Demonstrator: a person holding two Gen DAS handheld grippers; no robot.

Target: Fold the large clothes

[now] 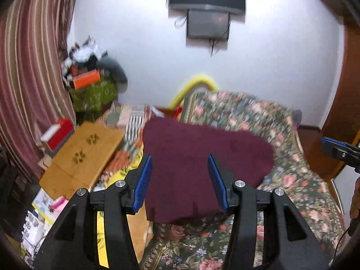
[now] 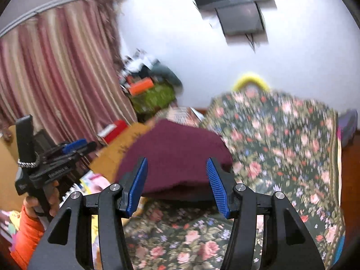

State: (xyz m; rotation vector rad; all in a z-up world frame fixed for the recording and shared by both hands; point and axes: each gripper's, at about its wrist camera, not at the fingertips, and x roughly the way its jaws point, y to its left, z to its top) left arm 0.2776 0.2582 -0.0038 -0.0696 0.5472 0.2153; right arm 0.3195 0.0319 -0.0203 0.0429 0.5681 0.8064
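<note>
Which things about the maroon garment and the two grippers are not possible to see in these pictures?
- Maroon garment: near edge hidden behind the left gripper, left wrist view; type unclear.
- Same garment: motion blur hides the folds, right wrist view.
- Right gripper: cut off by the frame edge, left wrist view.
- Floral bedspread: pattern blurred.

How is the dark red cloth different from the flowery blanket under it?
The dark red cloth is one plain colour; the flowery blanket is dark green with pink flowers all over. The dark red cloth is smaller and lies on top; the flowery blanket spreads wide beneath it. Both are soft fabric on the bed, and neither is being gripped.
</note>
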